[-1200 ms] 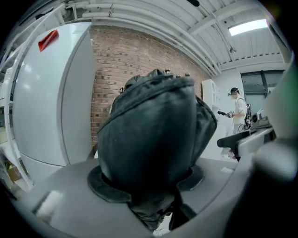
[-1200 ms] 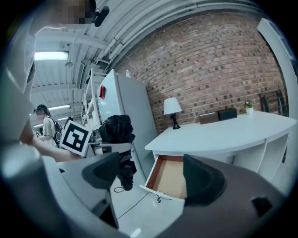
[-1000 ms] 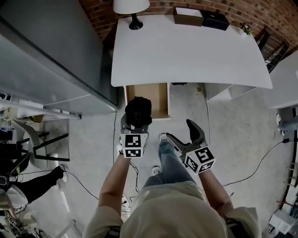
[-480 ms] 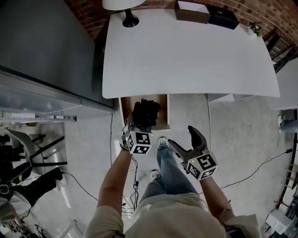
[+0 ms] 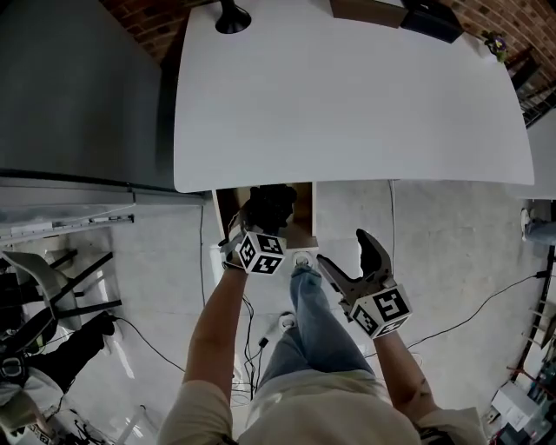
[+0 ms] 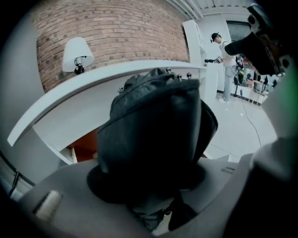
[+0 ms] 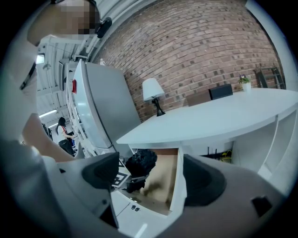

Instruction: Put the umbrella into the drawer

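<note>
A black folded umbrella [image 5: 268, 209] is clamped in my left gripper [image 5: 261, 222], just over the open wooden drawer [image 5: 304, 240] under the white table's [image 5: 347, 104] front edge. In the left gripper view the umbrella [image 6: 158, 135] fills the space between the grey jaws, which press on its lower end, and the drawer's brown inside [image 6: 84, 145] shows behind it. My right gripper [image 5: 352, 261] hangs open and empty to the right of the drawer. From the right gripper view, the umbrella [image 7: 141, 162] sits above the drawer [image 7: 163, 183], between the right gripper's [image 7: 151, 174] spread jaws and well beyond them.
A tall grey cabinet [image 5: 78, 87] stands left of the table. A white lamp [image 7: 151, 90] and dark boxes [image 5: 430, 19] sit at the table's back. The person's jeans leg [image 5: 317, 313] is below the drawer; cables [image 5: 486, 300] trail on the floor.
The left gripper has carried the umbrella forward and down, from in front of the drawer to over it. The right gripper has drifted forward a little, still open.
</note>
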### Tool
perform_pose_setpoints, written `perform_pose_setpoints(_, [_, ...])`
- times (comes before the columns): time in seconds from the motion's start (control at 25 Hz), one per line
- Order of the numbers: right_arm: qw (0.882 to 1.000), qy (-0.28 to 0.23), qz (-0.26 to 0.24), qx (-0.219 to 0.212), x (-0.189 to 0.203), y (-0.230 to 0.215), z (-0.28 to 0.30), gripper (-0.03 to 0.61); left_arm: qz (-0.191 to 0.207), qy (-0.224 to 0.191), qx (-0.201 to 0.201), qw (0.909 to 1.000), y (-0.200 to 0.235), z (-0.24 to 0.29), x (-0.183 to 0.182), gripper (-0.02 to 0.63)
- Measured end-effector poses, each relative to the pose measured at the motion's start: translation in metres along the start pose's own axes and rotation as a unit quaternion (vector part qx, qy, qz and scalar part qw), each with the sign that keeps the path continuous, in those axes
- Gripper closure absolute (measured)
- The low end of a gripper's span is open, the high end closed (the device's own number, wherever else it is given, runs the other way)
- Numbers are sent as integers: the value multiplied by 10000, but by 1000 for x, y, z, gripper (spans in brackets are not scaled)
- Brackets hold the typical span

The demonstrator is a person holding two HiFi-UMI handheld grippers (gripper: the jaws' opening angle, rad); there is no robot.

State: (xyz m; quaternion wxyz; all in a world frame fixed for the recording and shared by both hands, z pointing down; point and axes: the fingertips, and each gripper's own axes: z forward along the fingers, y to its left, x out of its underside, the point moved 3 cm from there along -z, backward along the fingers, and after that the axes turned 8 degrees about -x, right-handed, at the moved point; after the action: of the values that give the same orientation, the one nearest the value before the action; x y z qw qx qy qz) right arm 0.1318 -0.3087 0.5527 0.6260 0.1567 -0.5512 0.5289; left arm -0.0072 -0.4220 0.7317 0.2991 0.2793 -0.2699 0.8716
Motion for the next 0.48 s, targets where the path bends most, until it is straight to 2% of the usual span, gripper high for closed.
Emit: perform_pose_setpoints(0.48, [9994,177,264,154,14,-30,13,173,574,701,144,9958,-8,70,35,360])
